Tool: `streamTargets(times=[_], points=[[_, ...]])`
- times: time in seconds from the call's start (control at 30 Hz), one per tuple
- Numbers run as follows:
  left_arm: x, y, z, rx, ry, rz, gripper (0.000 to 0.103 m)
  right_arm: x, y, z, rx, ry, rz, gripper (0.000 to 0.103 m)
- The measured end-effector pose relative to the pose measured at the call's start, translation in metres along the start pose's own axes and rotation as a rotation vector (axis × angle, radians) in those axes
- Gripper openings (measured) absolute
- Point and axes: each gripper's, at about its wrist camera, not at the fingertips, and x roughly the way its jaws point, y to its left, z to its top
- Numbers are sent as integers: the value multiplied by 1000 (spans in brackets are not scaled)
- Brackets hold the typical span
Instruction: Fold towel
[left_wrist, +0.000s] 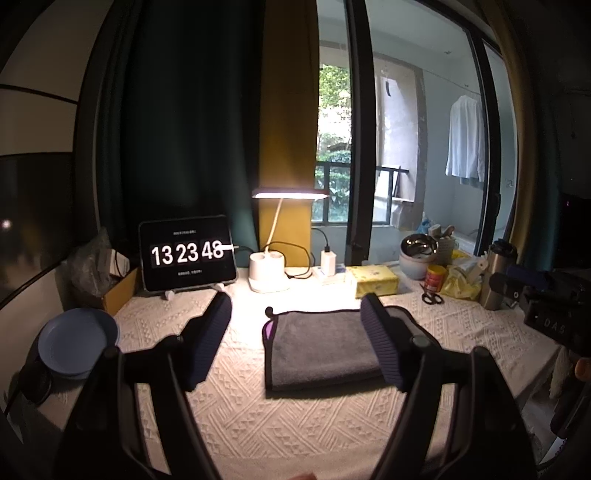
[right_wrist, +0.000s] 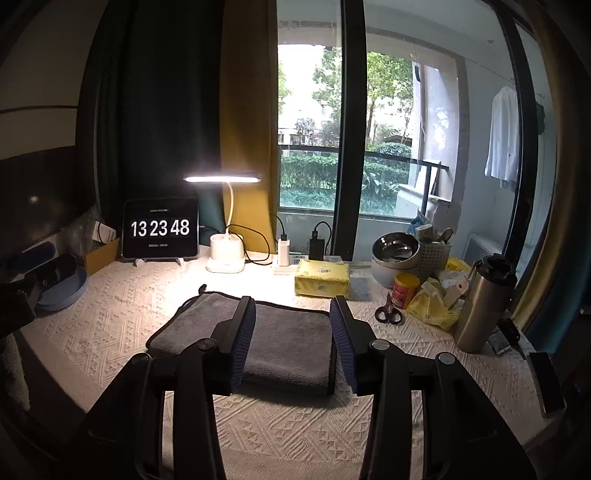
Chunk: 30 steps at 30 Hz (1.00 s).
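Left gripper (left_wrist: 295, 343) gapes wide, holding nothing; right gripper (right_wrist: 291, 343) likewise spread and empty; the grey towel (left_wrist: 325, 350) lies at twelve o'clock of the right one on the tablecloth (left_wrist: 258, 424), already a compact layered rectangle (folding looks essentially finished); scissors (right_wrist: 388, 314) at two o'clock.

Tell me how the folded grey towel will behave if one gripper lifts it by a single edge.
The grey towel looks soft and plush, so it would likely droop and come unfolded. Its stacked layers seem loose, nothing pinning them. It probably weighs little, and the textured tablecloth may drag against it if pushed.
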Motion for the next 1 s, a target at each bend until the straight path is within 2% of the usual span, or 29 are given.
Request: streamTargets(times=[0.07, 0.43, 0.57, 0.67, 0.83, 1.0], points=[[-7, 0, -3, 3, -5, -2, 75, -9, 3, -2, -1, -11, 1, 45], [-55, -2, -4, -16, -61, -16, 96, -53, 15, -3, -29, -52, -14, 46], [-68, -2, -6, -22, -63, -13, 97, -70, 17, -4, -30, -75, -28, 47], [-80, -3, -10, -13, -82, 10, 97, -85, 18, -5, -16, -103, -27, 60], [-99, 4, -17, -18, -128, 20, 97, -101, 21, -9, -7, -129, -40, 61], [-103, 11, -22, -26, -125, 35, 97, -109, 22, -14, -7, -135, -48, 62]])
